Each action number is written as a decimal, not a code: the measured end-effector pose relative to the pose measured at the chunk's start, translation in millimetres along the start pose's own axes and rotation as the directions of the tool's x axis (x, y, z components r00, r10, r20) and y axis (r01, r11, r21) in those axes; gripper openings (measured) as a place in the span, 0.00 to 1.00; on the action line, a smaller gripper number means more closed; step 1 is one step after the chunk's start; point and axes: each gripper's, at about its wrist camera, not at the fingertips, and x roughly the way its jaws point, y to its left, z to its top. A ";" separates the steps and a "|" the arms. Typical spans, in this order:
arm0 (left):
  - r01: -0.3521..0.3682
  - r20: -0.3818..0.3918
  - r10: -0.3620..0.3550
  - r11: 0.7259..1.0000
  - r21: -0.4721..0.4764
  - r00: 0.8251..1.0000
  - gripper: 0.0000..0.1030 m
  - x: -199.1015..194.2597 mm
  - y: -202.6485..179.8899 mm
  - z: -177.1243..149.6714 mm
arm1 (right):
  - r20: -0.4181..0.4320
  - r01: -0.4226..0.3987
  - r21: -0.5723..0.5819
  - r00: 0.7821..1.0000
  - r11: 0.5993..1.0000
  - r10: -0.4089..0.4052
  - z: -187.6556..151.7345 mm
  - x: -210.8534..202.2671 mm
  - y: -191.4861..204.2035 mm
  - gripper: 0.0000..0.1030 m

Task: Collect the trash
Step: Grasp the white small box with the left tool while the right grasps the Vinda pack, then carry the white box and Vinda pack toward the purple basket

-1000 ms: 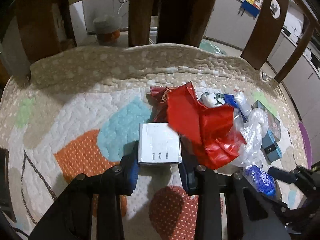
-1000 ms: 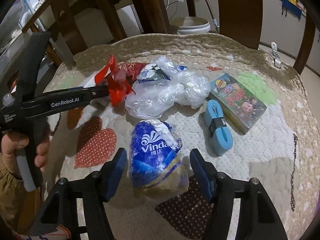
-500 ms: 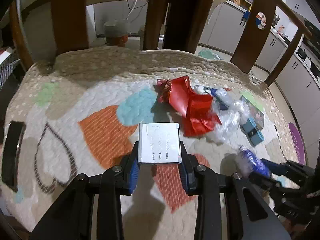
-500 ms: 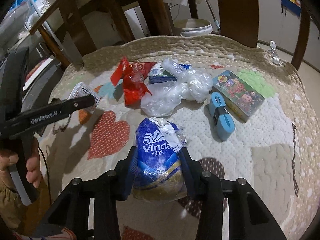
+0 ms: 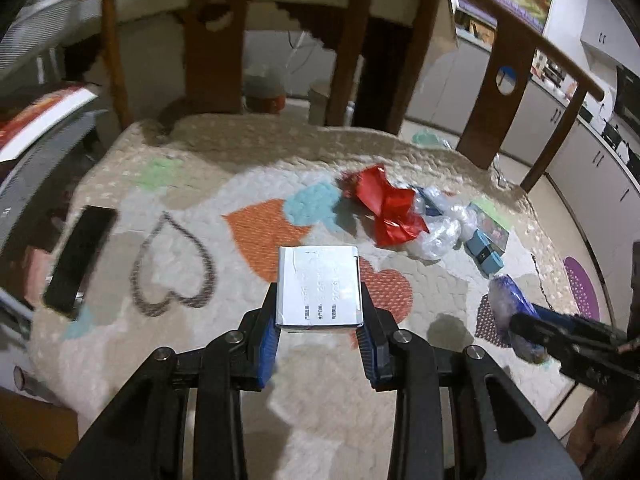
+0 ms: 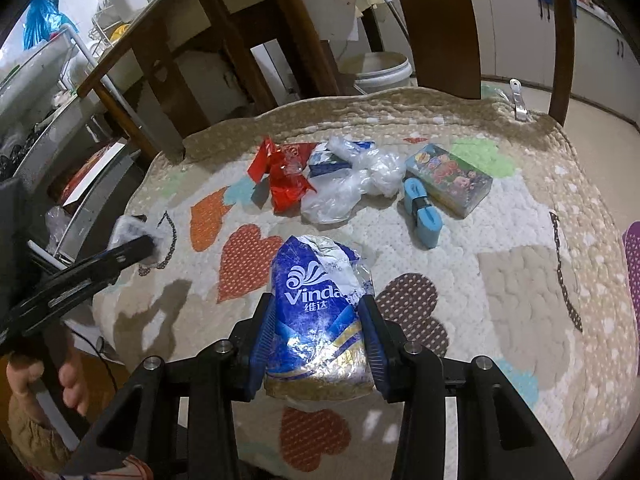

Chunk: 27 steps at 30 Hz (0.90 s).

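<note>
At the far left of the right wrist view, a bare hand (image 6: 44, 384) with a tan sleeve grips the handle of the left gripper (image 5: 319, 338), which reaches out over the left edge of the quilted mat (image 6: 520, 280) and slants downward. Its blue pads are closed on the sides of a small white box (image 5: 320, 286), held clear above the mat. A black remote (image 5: 80, 256) lies near the mat's left edge.

Further right, at the middle of the mat, loose trash lies in a heap: a red wrapper (image 6: 286, 176), a clear plastic bag (image 6: 352, 184), then a blue strap (image 6: 422, 214) just beside a colourful box (image 6: 448, 184).

The right gripper (image 6: 318, 338) also tilts downward; its jaws have just been closing and now pinch a blue tissue pack (image 6: 316, 312), lifted off the mat.
</note>
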 end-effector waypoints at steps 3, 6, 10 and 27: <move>0.001 0.031 0.000 0.999 -0.045 1.000 0.32 -22.6 21.5 -4.7 | -0.007 0.001 -0.004 1.000 1.000 -0.001 3.4 0.6 15.0 0.44; -0.001 0.058 0.007 0.996 -0.092 0.998 0.32 -42.0 48.1 -9.6 | -0.015 0.010 -0.036 1.000 0.999 -0.011 8.7 3.6 40.0 0.44; 0.009 0.090 0.003 0.992 -0.128 0.996 0.32 -61.2 74.3 -11.4 | -0.024 0.020 -0.096 0.999 0.995 -0.022 19.9 9.9 81.7 0.44; 0.081 0.078 -0.070 0.985 -0.149 0.995 0.32 -35.1 91.2 -14.2 | -0.013 0.101 -0.153 0.995 0.983 -0.104 28.7 20.3 132.9 0.44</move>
